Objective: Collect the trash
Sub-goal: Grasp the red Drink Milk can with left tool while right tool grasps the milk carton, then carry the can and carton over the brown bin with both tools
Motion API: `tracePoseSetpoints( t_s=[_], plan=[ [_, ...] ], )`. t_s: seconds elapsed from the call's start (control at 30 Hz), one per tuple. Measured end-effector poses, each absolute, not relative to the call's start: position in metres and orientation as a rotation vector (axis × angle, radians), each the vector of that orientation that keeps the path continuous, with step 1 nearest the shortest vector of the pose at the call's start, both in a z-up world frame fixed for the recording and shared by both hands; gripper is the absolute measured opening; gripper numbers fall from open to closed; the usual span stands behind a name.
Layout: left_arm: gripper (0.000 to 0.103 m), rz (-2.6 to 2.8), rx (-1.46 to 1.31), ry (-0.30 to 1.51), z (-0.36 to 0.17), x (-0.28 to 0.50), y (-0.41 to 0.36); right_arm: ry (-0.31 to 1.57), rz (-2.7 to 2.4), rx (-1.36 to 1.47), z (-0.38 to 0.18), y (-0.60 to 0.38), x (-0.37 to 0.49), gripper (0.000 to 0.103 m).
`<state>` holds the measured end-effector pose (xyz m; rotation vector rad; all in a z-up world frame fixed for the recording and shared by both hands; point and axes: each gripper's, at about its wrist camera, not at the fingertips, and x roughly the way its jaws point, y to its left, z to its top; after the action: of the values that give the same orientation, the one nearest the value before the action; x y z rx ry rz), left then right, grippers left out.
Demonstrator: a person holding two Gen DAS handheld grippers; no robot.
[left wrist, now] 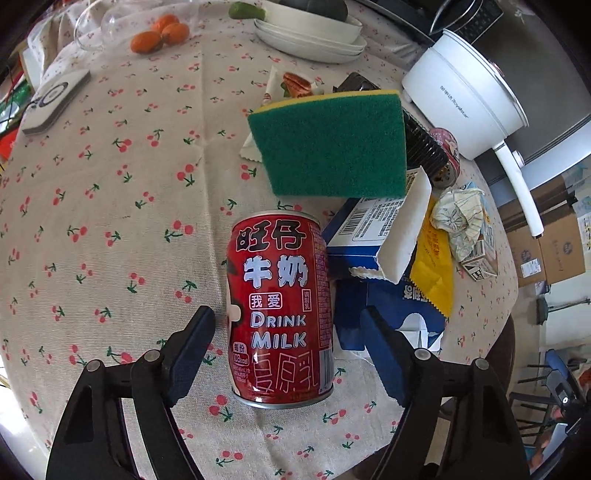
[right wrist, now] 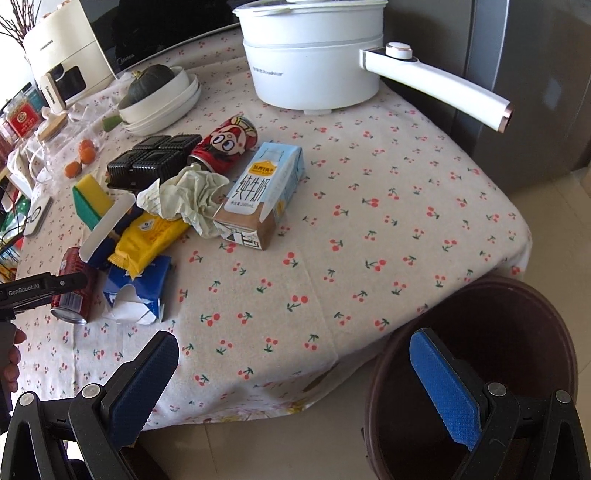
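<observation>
A red milk can [left wrist: 280,306] lies on the cherry-print tablecloth between the open fingers of my left gripper [left wrist: 288,354]; the pads stand apart from its sides. The same can [right wrist: 74,286] shows at the left of the right wrist view, with the left gripper beside it. My right gripper [right wrist: 291,384] is open and empty, off the table's front edge, its right finger over a dark brown bin [right wrist: 480,369]. More trash lies near: a torn blue carton [right wrist: 140,291], a yellow wrapper [right wrist: 151,236], crumpled paper [right wrist: 188,195], a milk box [right wrist: 262,192], a second red can [right wrist: 225,144].
A green-and-yellow sponge [left wrist: 332,144], a black plastic tray [right wrist: 151,160], a white electric pot [right wrist: 314,59] with a long handle, stacked white dishes [right wrist: 162,103] holding a squash, oranges [left wrist: 155,35] and a white device [left wrist: 51,99] stand on the table.
</observation>
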<state>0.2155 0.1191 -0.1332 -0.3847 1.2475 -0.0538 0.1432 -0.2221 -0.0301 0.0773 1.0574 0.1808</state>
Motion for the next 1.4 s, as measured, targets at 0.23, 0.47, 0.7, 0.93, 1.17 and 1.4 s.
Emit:
tracePoseSetpoints(
  t_s=[0.23,0.47,0.7,0.93,1.17,1.4],
  plan=[
    [0.055,-0.068,-0.409,1.226,-0.122,0.208,0.126,1.075,0.199,0.047,-0.037,-0.200,0.151,0.103],
    [0.055,-0.056,-0.431,1.171,-0.104,0.193,0.151,1.121,0.177,0.052,-0.055,-0.182,0.199,0.103],
    [0.055,-0.050,-0.415,1.123,-0.089,0.180,0.174,1.170,0.118,0.216,-0.082,-0.174,0.272,0.103],
    [0.055,-0.054,-0.416,1.120,-0.088,0.175,0.185,1.232,0.025,0.286,-0.118,-0.172,0.299,0.081],
    [0.055,-0.062,-0.417,1.109,-0.084,0.171,0.184,1.187,0.010,0.233,-0.103,-0.177,0.293,0.054],
    [0.055,-0.088,-0.404,1.087,-0.074,0.165,0.173,1.117,0.032,0.226,-0.066,-0.198,0.265,0.054]
  ],
)
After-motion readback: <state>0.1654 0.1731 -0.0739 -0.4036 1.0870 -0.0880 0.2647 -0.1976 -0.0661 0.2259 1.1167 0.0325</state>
